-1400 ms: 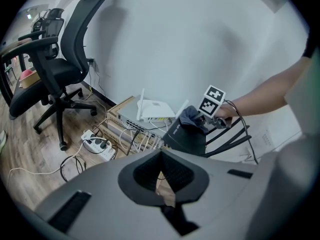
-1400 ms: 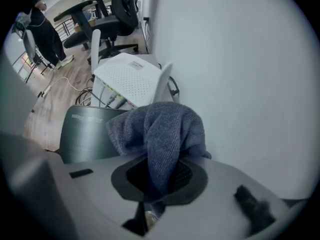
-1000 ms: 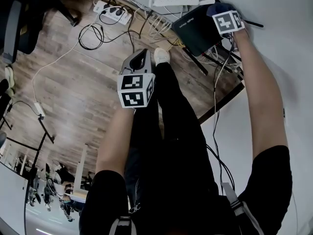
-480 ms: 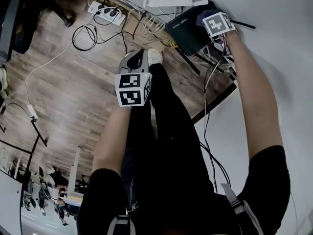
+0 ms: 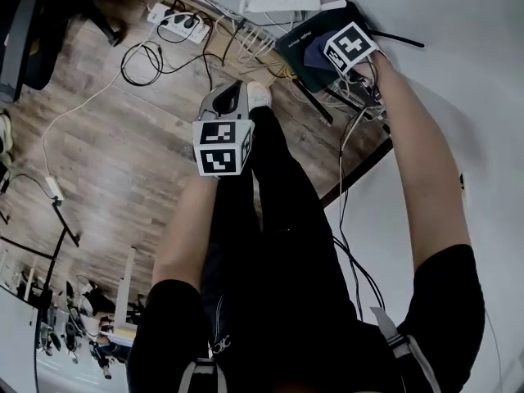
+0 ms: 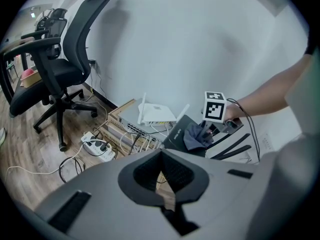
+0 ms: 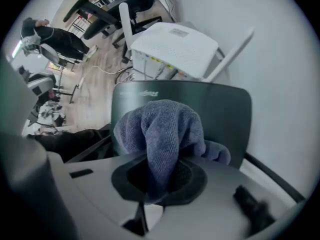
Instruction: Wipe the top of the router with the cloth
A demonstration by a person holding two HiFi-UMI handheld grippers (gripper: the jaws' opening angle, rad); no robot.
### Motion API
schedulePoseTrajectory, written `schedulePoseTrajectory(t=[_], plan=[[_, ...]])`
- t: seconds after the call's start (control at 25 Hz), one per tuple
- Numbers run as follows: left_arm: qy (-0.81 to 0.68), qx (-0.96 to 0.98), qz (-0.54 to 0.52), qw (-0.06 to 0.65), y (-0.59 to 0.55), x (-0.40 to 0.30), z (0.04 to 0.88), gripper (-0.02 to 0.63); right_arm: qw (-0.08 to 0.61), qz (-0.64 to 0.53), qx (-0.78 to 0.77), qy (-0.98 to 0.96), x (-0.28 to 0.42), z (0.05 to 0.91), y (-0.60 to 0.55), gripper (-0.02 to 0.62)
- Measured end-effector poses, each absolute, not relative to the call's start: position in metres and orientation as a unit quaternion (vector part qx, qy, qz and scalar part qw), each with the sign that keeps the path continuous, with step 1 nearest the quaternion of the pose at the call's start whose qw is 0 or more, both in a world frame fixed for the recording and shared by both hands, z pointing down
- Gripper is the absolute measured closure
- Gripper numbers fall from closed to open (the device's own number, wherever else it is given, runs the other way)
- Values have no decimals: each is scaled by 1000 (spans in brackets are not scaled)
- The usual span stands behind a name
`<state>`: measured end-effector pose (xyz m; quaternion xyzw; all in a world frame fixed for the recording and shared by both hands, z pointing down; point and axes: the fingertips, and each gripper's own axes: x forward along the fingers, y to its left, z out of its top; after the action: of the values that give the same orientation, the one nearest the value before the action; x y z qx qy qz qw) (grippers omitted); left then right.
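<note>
Blue-grey cloth (image 7: 165, 129) is pinched between the fingers of your right gripper (image 7: 160, 176), bunched just ahead of them on the dark router (image 7: 227, 109) top. You seem mid-wipe; next, sweep it toward the far edge. Your left gripper (image 6: 162, 170) hangs aside, fingers pressed together, empty.

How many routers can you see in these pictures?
2: the dark router under the cloth held by the right gripper, and a white router just beyond it. Others may be hidden.

Left claw (image 6: 163, 158) closed, empty, right claw (image 7: 157, 176) clamping cloth (image 7: 165, 126), arm outstretched
</note>
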<state>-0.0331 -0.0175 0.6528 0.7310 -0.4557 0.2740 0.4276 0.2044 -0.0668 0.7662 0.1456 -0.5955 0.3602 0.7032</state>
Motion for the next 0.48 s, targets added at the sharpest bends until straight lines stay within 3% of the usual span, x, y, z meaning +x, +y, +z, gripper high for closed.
schedulePoseTrajectory(t=[0.28,0.48], plan=[[-453,732,275,428,-19,-40,655,601,726,352,-15,-590,161,759,-7,551],[-453,732,274,429,-20,-49,655,601,721,371,-29,-585,158,759,0,551]])
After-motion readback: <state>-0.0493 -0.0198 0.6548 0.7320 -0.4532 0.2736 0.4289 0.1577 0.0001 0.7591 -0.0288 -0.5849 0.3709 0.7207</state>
